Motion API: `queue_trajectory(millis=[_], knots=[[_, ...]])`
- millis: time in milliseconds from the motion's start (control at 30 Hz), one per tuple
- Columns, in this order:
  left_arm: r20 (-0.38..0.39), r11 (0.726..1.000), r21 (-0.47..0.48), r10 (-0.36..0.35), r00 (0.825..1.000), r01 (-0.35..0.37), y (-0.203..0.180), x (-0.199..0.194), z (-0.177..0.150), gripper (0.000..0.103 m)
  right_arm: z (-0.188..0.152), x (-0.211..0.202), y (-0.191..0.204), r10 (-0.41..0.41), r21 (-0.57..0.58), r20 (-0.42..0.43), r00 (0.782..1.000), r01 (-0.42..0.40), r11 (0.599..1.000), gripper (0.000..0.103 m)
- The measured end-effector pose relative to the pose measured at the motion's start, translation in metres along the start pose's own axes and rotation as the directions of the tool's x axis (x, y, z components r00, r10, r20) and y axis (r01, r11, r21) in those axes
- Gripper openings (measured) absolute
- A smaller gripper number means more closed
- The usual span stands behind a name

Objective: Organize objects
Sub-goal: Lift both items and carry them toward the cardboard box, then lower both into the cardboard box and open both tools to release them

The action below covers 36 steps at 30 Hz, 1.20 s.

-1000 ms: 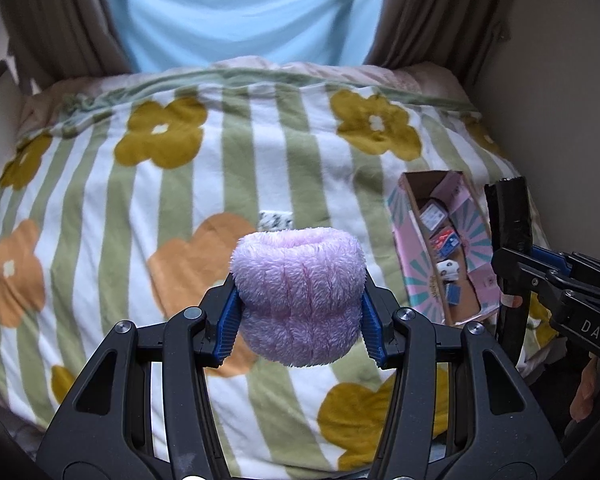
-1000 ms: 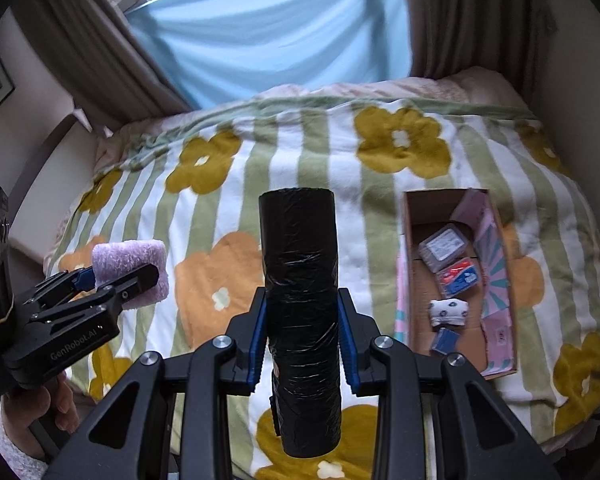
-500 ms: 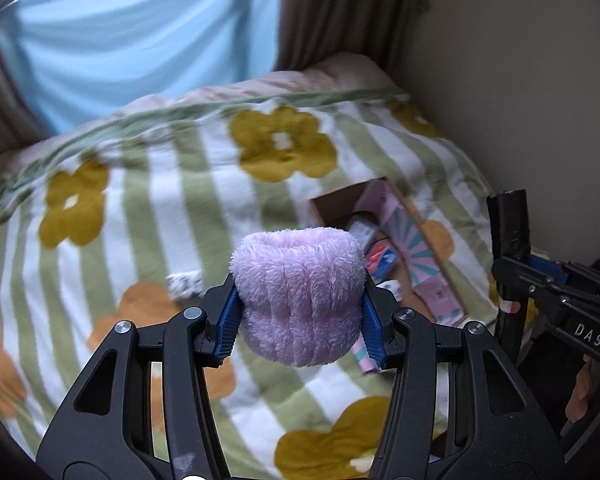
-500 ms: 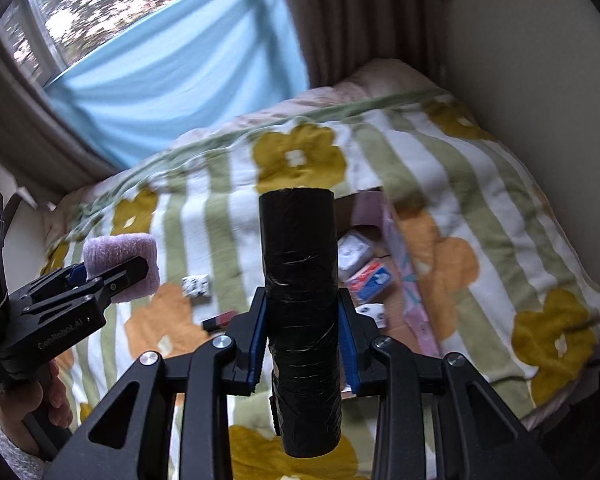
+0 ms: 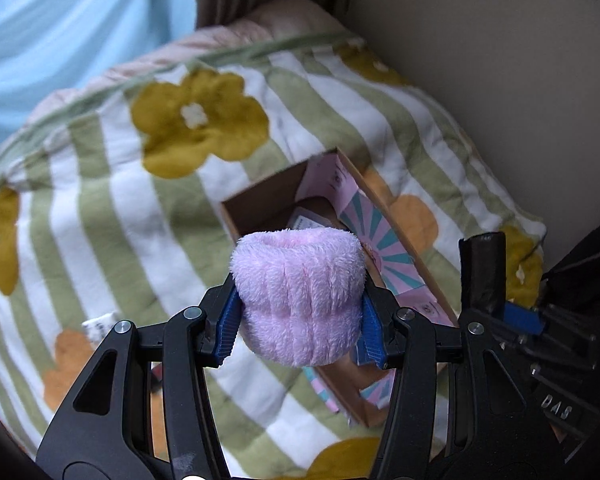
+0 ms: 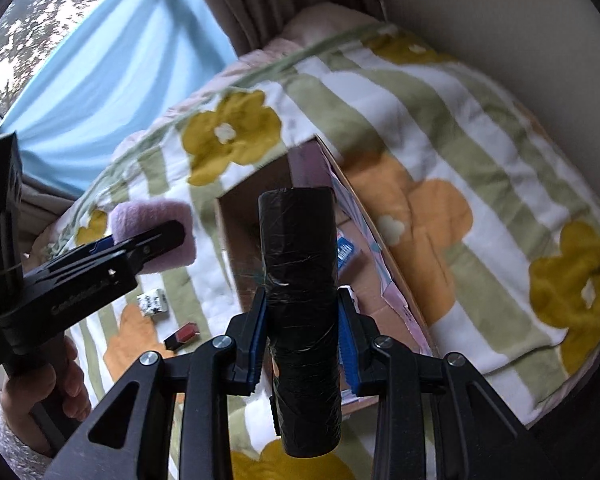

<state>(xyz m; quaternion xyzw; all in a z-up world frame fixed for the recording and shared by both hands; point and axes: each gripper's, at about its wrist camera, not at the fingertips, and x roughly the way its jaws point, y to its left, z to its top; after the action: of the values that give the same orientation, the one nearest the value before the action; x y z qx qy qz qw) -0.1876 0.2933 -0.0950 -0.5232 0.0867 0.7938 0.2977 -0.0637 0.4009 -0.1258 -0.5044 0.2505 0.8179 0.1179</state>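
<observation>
My left gripper [image 5: 300, 332] is shut on a fluffy pink roll [image 5: 300, 292], held in the air over the near end of an open cardboard box [image 5: 260, 208] on the bed. My right gripper [image 6: 302, 340] is shut on an upright black tape-wrapped cylinder [image 6: 300, 300], held above the same box [image 6: 252, 220]. The box holds a blue and red packet [image 6: 346, 250] and other small items, partly hidden. The left gripper with the pink roll [image 6: 152, 232] shows at the left of the right wrist view. The black cylinder [image 5: 484, 276] shows at the right of the left wrist view.
The box lies on a striped flowered blanket [image 5: 140, 220]. A small white patterned cube [image 6: 153, 302] and a red and black stick [image 6: 182, 335] lie on the blanket left of the box. A beige wall [image 5: 500, 80] runs along the right; curtains and window behind.
Both grippers have swung right and moved closer to the box, which now sits under them. Both holds are unchanged.
</observation>
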Motion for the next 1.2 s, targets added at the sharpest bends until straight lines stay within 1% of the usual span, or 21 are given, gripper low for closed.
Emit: queue_trajectory(millis=[167, 400, 467, 633, 833, 1000, 1033, 1067, 1100, 1133, 1167, 1200], knots=[[-0.07, 0.998, 0.063, -0.015, 0.997, 0.02, -0.009, 0.06, 0.01, 0.047, 0.001, 0.041, -0.012, -0.008, 0.026, -0.049, 0.999, 0.009, 1.0, 0.029], [-0.136, 0.991, 0.127, -0.02, 0.99, 0.038, -0.016, 0.129, 0.022, 0.047, -0.004, 0.09, -0.021, -0.005, 0.044, -0.133, 0.991, 0.011, 0.999, 0.029], [-0.149, 0.989, 0.142, -0.023, 0.989, 0.044, -0.016, 0.143, 0.026, 0.047, -0.008, 0.099, -0.021, -0.006, 0.039, -0.152, 0.988, 0.013, 0.999, 0.029], [-0.176, 0.982, 0.182, -0.024, 0.984, 0.056, -0.021, 0.179, 0.036, 0.047, -0.019, 0.117, -0.012, -0.023, -0.022, -0.188, 0.982, 0.019, 1.0, 0.029], [-0.189, 0.98, 0.189, -0.03, 0.981, 0.066, -0.026, 0.2, 0.04, 0.047, -0.025, 0.126, -0.005, -0.023, -0.055, -0.207, 0.978, 0.012, 0.998, 0.029], [-0.192, 0.978, 0.197, -0.034, 0.981, 0.072, -0.029, 0.206, 0.043, 0.048, -0.025, 0.126, -0.007, 0.009, -0.022, -0.205, 0.979, -0.014, 1.0, 0.03], [-0.185, 0.977, 0.2, -0.031, 0.982, 0.069, -0.03, 0.205, 0.045, 0.055, -0.025, 0.125, -0.008, 0.01, -0.019, -0.2, 0.98, -0.014, 1.0, 0.033], [-0.183, 0.977, 0.202, -0.033, 0.983, 0.07, -0.03, 0.204, 0.046, 0.062, -0.025, 0.123, -0.008, 0.01, -0.019, -0.192, 0.981, -0.014, 1.0, 0.047], [-0.182, 0.976, 0.206, -0.031, 0.983, 0.069, -0.031, 0.203, 0.046, 0.087, -0.025, 0.121, -0.007, 0.01, -0.021, -0.186, 0.982, -0.014, 1.0, 0.06], [-0.181, 0.975, 0.212, -0.026, 0.983, 0.065, -0.033, 0.202, 0.047, 0.102, -0.025, 0.12, -0.006, 0.006, -0.025, -0.181, 0.984, -0.011, 1.0, 0.089], [-0.17, 0.973, 0.22, -0.025, 0.985, 0.063, -0.034, 0.199, 0.048, 0.103, -0.025, 0.117, -0.005, 0.001, -0.035, -0.171, 0.985, -0.007, 0.999, 0.103], [-0.168, 0.972, 0.228, -0.026, 0.986, 0.064, -0.035, 0.197, 0.049, 0.103, -0.026, 0.115, -0.004, 0.001, -0.047, -0.163, 0.987, -0.009, 0.999, 0.103]])
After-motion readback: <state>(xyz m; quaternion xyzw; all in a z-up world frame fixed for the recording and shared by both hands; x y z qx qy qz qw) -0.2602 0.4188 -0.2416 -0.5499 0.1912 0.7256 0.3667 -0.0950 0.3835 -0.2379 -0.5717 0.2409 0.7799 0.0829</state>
